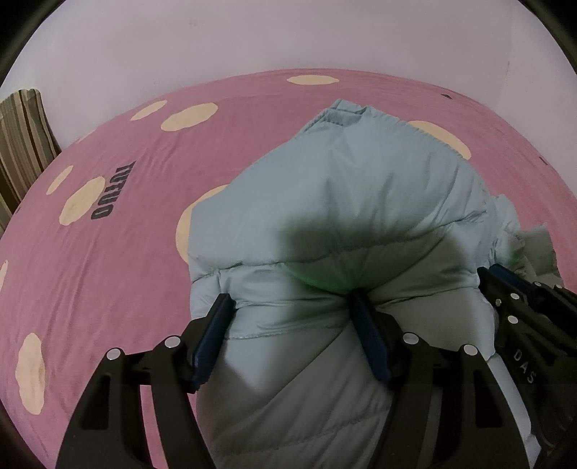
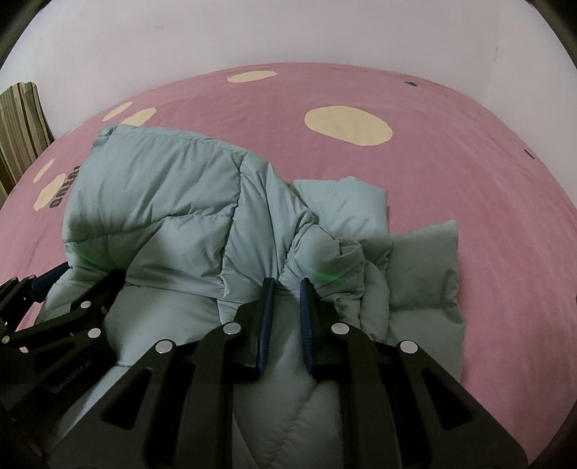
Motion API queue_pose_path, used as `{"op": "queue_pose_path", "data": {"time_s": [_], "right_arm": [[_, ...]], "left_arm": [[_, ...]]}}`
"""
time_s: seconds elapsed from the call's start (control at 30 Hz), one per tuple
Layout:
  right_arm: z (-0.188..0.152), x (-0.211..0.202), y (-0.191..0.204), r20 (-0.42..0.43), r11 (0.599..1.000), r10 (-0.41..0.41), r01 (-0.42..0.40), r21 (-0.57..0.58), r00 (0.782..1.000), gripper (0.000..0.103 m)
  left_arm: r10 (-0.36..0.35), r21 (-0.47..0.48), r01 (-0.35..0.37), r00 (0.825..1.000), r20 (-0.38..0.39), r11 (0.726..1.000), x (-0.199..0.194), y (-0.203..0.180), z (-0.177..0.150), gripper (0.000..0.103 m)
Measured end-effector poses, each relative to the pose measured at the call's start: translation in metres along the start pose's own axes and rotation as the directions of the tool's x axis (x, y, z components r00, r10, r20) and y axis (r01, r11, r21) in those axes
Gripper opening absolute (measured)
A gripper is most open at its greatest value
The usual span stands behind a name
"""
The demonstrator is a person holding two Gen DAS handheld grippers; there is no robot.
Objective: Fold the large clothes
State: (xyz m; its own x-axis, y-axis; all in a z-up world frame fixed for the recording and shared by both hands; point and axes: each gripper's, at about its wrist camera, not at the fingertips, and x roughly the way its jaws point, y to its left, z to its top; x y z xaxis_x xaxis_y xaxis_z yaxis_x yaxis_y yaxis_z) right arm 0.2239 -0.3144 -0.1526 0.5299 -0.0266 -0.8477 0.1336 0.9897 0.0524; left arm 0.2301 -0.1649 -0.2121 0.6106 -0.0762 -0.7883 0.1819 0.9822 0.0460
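A puffy light blue down jacket [image 1: 346,202] lies bunched on the pink bed sheet [image 1: 119,263]. My left gripper [image 1: 292,306] has its fingers wide apart around a thick fold of the jacket, pressing into it. My right gripper [image 2: 286,288] is nearly closed, pinching a fold of the jacket [image 2: 173,202] between its blue pads. The right gripper also shows at the right edge of the left wrist view [image 1: 519,306], and the left gripper shows at the left edge of the right wrist view [image 2: 65,303]. A loose part of the jacket [image 2: 422,270] lies flat to the right.
The pink sheet [image 2: 468,173] has cream spots and dark lettering [image 1: 111,191]. A white wall [image 1: 252,32] runs behind the bed. A striped curtain [image 1: 21,144] hangs at the far left edge.
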Motion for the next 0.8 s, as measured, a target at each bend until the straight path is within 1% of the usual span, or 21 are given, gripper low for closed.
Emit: {"op": "queue_pose_path", "data": {"time_s": [0.3, 0.5, 0.67, 0.77, 0.8], "right_arm": [[0.002, -0.004, 0.008, 0.009, 0.998, -0.044, 0.044, -0.039, 0.999, 0.014], [0.004, -0.009, 0.012, 0.013, 0.996, -0.064, 0.065, -0.061, 0.998, 0.015], [0.007, -0.02, 0.009, 0.018, 0.997, -0.047, 0.047, -0.054, 0.999, 0.017], [0.007, -0.03, 0.009, 0.022, 0.998, -0.038, 0.039, -0.05, 0.999, 0.022], [0.007, -0.032, 0.008, 0.025, 0.998, -0.035, 0.036, -0.049, 0.999, 0.026]], "left_arm": [[0.012, 0.009, -0.012, 1.0, 0.001, 1.0, -0.004, -0.002, 0.002, 0.068], [0.0, 0.001, 0.0, 1.0, -0.014, 1.0, -0.01, 0.001, 0.006, 0.07], [-0.033, -0.021, 0.033, 0.999, -0.015, 0.999, -0.022, 0.009, 0.009, 0.07], [-0.046, -0.039, 0.045, 0.999, -0.009, 0.998, -0.032, 0.014, 0.006, 0.071], [-0.049, -0.044, 0.049, 0.999, -0.006, 0.998, -0.036, 0.016, 0.005, 0.071]]}}
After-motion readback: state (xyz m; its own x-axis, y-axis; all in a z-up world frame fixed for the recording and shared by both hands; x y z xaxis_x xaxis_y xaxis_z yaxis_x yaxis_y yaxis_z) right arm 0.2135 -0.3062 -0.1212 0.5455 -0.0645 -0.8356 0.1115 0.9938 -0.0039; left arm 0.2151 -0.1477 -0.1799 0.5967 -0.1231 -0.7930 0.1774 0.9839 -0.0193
